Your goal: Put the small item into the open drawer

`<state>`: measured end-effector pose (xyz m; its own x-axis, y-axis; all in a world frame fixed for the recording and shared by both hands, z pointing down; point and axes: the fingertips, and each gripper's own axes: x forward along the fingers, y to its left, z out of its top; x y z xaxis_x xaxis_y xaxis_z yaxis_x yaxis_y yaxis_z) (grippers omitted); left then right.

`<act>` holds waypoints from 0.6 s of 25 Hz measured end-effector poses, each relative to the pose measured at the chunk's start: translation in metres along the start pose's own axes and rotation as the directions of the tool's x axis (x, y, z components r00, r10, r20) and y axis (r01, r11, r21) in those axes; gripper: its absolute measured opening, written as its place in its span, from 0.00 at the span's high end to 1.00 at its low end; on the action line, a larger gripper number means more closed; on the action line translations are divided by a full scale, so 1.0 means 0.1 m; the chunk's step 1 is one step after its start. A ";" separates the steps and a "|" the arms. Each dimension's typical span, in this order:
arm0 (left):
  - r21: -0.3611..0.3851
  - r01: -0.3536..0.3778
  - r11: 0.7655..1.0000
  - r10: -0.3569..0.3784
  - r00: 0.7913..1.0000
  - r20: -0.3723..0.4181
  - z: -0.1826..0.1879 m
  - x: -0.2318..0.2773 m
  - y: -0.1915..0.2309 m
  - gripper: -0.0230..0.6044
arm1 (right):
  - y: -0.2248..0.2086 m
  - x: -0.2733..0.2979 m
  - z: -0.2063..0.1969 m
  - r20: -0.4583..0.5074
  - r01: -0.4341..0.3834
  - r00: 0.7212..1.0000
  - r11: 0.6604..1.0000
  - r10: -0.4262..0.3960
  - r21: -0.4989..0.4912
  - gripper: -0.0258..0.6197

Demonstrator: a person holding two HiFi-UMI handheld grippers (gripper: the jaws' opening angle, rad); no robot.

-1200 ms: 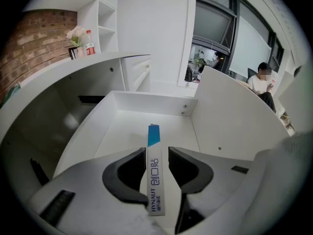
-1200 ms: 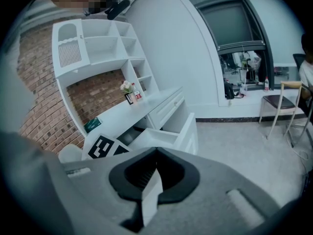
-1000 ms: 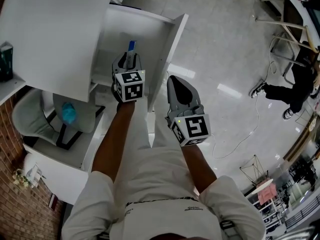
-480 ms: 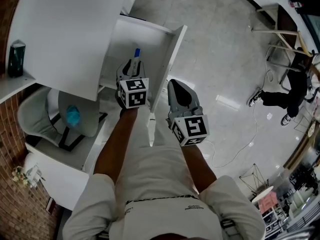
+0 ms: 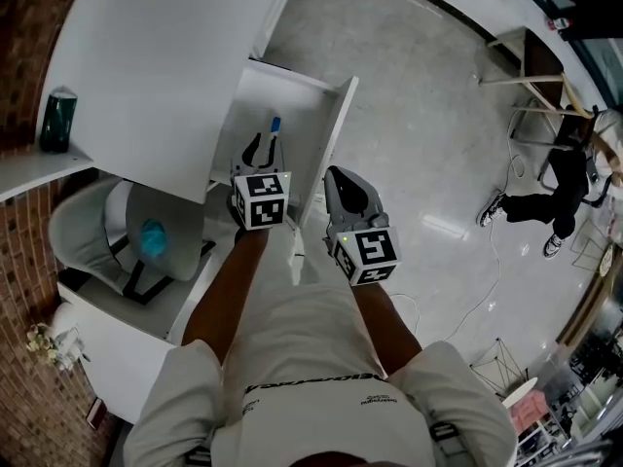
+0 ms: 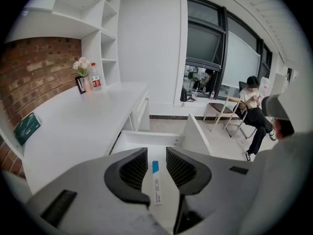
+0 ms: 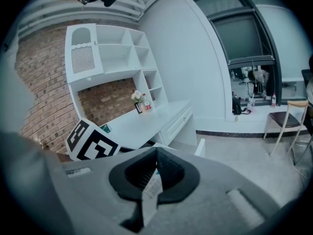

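White desk against brick wall, open drawer sticking out over pale tiled floor. Small item flat on the drawer floor: white strip, blue end, grey print along it (too small to read). Left gripper hovering over the drawer, jaws apart though just closing a bit, nothing pinched; item visible through the gap, lying below, untouched. Right gripper beside the drawer's outer wall, jaws together on a white printed slip, text illegible. Black-and-white square markers on both cubes. Far end of desk: bottle with red label, brand unreadable, next to flowers. Dark green container at the desk's left edge.
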<state>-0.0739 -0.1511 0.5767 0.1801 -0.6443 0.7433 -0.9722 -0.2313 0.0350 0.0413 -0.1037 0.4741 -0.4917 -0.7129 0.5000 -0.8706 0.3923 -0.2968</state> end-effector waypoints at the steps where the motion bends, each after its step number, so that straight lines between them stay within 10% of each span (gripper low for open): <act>1: 0.000 0.001 1.000 -0.001 1.000 0.012 0.07 -0.07 0.00 0.78 | 0.02 -0.03 0.04 0.005 0.000 1.000 1.000 0.000 -0.001 0.96; 15: -0.003 0.038 0.999 -0.037 0.982 0.183 0.75 -0.99 -0.01 0.86 | 0.36 -0.43 0.52 0.062 -0.005 0.998 0.999 0.007 -0.039 0.96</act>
<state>-0.0792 -0.1419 0.4534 0.2399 -0.7577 0.6070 -0.9651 -0.2537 0.0648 0.0315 -0.0893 0.3994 -0.4960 -0.7449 0.4461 -0.8682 0.4182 -0.2671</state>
